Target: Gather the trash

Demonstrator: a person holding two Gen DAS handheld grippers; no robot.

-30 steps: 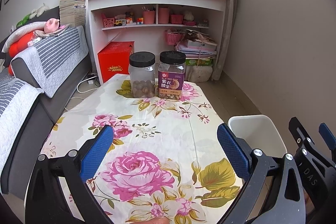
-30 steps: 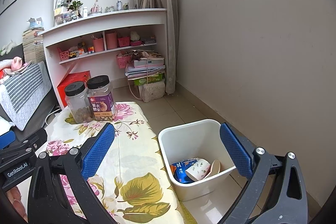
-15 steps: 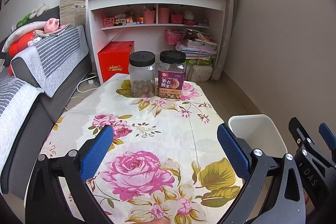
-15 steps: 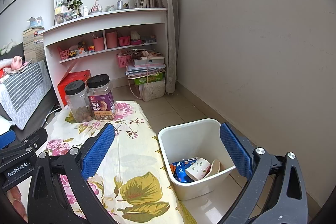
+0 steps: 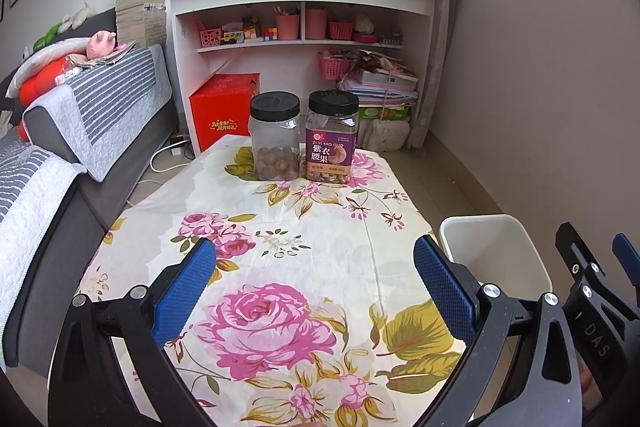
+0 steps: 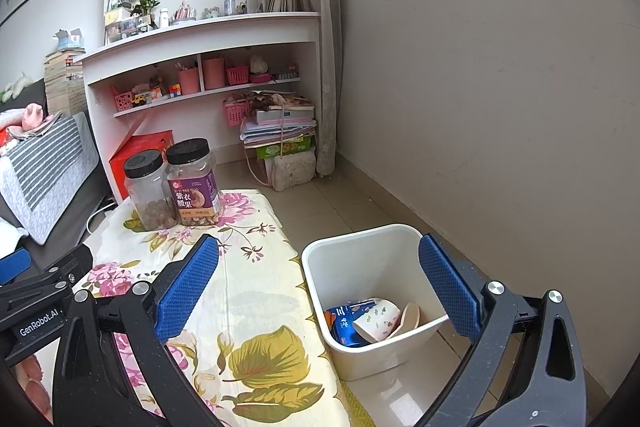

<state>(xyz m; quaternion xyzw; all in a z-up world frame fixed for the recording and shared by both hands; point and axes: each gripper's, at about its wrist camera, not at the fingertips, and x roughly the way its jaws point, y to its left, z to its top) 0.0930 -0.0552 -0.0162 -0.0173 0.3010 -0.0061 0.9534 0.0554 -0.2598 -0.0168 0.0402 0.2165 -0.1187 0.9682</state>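
Two grippers, fingers spread wide and empty: left gripper, lower frame, over the floral table; right gripper above one white bin, lower centre, containing trash. Two black-lidded jars stand mid-frame.

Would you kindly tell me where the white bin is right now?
The white bin stands on the tiled floor just right of the floral-cloth table, near the wall. In the right wrist view it lies between the open fingers of the right hand-held gripper.
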